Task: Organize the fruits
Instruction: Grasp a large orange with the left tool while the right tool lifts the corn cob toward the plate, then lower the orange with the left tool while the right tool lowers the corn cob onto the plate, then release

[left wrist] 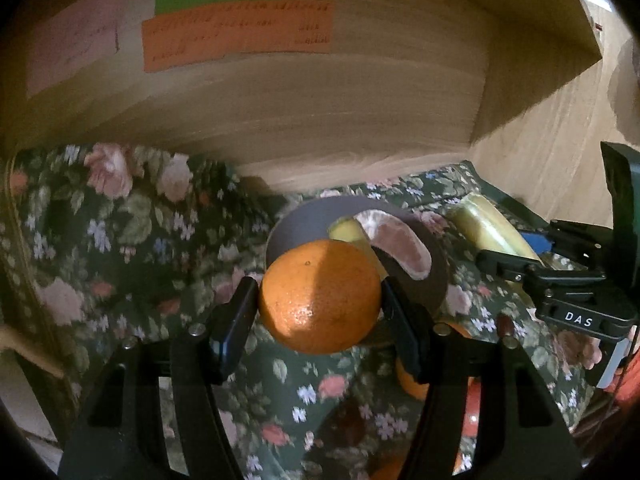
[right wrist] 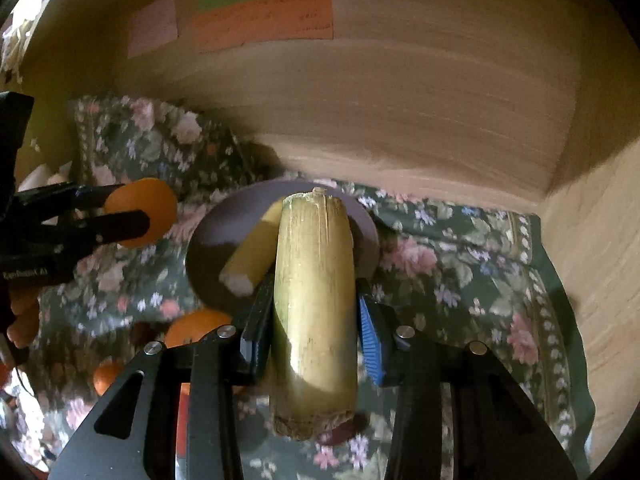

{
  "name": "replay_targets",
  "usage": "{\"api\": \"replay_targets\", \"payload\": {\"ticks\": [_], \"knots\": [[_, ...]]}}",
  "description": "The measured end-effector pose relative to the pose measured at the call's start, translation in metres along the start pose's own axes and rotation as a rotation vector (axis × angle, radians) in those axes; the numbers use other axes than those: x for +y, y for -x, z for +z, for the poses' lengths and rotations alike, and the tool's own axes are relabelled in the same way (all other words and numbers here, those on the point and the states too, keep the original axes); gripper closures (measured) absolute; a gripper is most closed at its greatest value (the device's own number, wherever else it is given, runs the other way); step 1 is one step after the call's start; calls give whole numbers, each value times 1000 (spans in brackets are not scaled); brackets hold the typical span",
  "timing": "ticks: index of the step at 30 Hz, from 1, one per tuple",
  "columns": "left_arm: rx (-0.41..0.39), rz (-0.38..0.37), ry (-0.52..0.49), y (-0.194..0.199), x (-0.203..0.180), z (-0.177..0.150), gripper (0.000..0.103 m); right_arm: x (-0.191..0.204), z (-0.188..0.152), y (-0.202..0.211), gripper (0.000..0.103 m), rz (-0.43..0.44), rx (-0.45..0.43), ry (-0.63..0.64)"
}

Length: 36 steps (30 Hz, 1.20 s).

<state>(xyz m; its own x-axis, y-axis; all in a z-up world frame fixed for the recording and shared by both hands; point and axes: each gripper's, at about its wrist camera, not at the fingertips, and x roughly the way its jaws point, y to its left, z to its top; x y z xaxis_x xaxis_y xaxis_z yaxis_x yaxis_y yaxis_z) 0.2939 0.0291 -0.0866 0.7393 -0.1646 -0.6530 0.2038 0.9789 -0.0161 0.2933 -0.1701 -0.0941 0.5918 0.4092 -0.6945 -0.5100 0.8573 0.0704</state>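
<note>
My left gripper (left wrist: 320,300) is shut on an orange (left wrist: 320,296) and holds it just in front of a grey plate (left wrist: 304,220). The plate holds a peeled citrus segment (left wrist: 400,244) and a short yellow-green cane piece (left wrist: 348,232). My right gripper (right wrist: 312,320) is shut on a thick yellow-green cane piece (right wrist: 316,300), held over the same plate (right wrist: 224,220). The right gripper also shows in the left wrist view (left wrist: 520,264), and the left gripper with the orange (right wrist: 148,208) shows in the right wrist view.
A floral cloth (left wrist: 120,240) covers the table. More oranges (right wrist: 196,328) and a red fruit (left wrist: 472,408) lie near the front. A wooden panel (left wrist: 320,100) with coloured paper notes (left wrist: 240,32) stands behind the plate.
</note>
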Motion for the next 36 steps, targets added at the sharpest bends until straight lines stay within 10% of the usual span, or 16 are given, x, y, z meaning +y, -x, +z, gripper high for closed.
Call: {"api": "replay_targets", "payload": {"ticks": [36], "knots": [[157, -27, 45, -101, 12, 24, 40, 5, 35, -92, 67, 36, 153, -22]]}}
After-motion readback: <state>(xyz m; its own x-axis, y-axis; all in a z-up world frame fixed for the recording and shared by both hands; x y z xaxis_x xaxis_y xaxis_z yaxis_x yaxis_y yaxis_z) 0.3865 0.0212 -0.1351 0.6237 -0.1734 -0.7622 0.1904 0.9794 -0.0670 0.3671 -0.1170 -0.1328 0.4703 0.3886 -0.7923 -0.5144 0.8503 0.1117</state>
